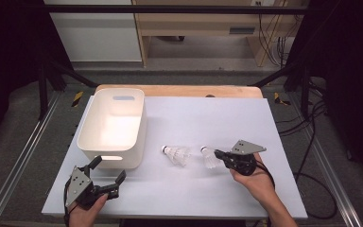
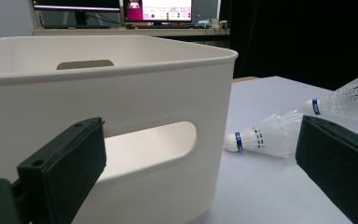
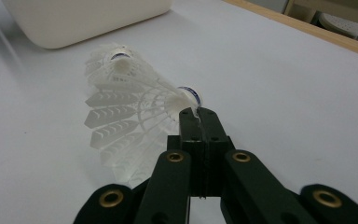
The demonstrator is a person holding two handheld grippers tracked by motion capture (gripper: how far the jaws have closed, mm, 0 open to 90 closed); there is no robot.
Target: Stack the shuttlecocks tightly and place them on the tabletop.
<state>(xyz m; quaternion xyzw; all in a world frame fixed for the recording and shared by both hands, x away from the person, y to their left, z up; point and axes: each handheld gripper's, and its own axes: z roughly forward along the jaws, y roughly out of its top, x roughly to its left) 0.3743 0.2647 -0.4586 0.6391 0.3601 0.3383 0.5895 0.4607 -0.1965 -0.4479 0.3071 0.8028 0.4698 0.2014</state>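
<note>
Right gripper (image 1: 221,154) clamped shut on the skirt edge of a white plastic shuttlecock with a blue-banded cork (image 1: 210,158), low over the white table sheet (image 1: 208,118), right of centre. Second white plastic shuttlecock (image 1: 177,155) lying on its side just beside it, apart from the grip. Left gripper (image 1: 108,171) spread wide and holding nothing, near the front wall of the white plastic bin with cut-out handles (image 1: 112,125).

Grip thin, on feather tips alone; risk of slip or crushed skirt judged real. Recommended: lift straight and slowly, clear the neighbouring shuttlecock, carry above the bin rim, release over the middle.
</note>
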